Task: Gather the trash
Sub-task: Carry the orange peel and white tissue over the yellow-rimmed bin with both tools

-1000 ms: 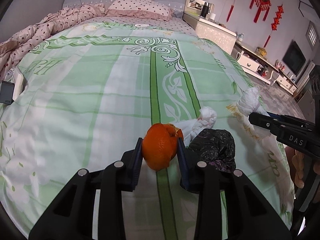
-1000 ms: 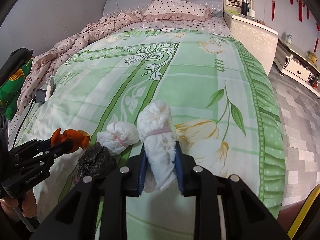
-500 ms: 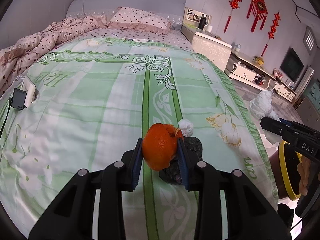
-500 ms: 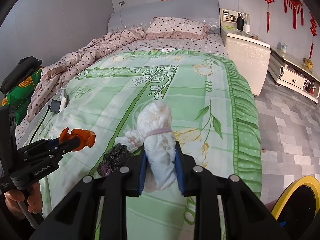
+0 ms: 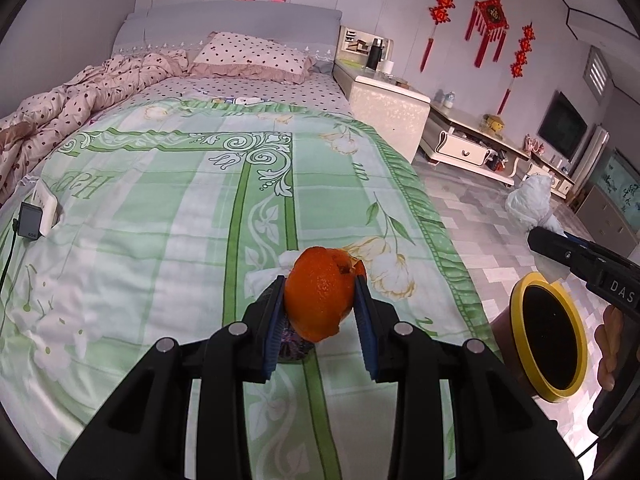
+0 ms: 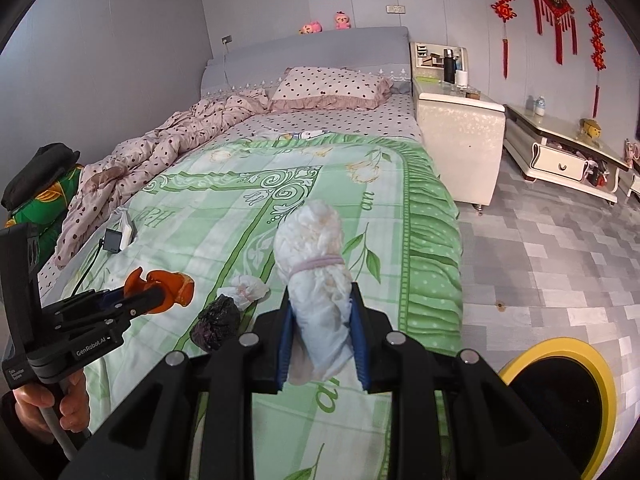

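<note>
Left wrist view: left tool (image 5: 320, 312) clamps an orange peel (image 5: 318, 298) above the bed (image 5: 160, 208). Right tool (image 6: 320, 320) grips a white wad (image 6: 316, 276). A black bag (image 6: 216, 322) and small tissue (image 6: 244, 286) lie on the bed; a yellow-rimmed bin (image 6: 560, 396) stands beside it.

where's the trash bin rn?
Yellow-rimmed bin sits on the floor beside the bed's near right corner, bottom right in the right wrist view.

Black plastic left gripper (image 5: 320, 312) and right gripper (image 6: 320, 322), blue pads, silver screws, white lettering.
</note>
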Motion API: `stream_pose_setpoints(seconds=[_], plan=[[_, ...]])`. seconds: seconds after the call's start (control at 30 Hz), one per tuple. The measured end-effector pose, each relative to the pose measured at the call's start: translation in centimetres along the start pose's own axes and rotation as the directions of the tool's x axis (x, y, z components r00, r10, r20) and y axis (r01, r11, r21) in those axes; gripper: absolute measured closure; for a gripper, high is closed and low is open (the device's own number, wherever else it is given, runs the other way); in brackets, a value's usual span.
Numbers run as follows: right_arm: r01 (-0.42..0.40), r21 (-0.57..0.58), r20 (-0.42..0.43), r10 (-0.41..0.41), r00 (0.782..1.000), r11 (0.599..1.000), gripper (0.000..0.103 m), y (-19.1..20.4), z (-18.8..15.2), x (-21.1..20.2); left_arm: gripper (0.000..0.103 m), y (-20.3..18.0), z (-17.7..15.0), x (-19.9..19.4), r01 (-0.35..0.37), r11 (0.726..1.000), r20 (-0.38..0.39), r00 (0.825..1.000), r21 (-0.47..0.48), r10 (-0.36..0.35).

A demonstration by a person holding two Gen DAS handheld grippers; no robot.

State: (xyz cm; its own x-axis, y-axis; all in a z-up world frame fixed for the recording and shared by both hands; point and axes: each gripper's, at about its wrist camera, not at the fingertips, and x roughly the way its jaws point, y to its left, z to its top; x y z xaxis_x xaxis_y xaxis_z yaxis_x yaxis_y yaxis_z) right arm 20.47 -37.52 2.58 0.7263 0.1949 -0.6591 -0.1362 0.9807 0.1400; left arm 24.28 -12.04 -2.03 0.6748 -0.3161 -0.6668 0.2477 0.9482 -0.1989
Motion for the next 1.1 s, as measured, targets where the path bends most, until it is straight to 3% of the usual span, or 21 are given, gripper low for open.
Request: stream_pose_setpoints(seconds=[0.57, 1.1], plan=[[0.104, 0.091, 0.083, -0.112, 0.99, 0.99, 0.079, -7.8, -0.7, -7.9, 0.072, -10.2, 1.1, -0.9, 0.098, 0.991, 0.008, 0.995, 0.096, -0.099], [0.195, 0.204, 0.113, -0.221, 0.969, 0.959, 0.079, -15.9, -2.9, -13.2, 0.072, -20.8, 0.9, 0.7, 0.227, 0.958, -0.04, 0.974, 0.176, -0.223]])
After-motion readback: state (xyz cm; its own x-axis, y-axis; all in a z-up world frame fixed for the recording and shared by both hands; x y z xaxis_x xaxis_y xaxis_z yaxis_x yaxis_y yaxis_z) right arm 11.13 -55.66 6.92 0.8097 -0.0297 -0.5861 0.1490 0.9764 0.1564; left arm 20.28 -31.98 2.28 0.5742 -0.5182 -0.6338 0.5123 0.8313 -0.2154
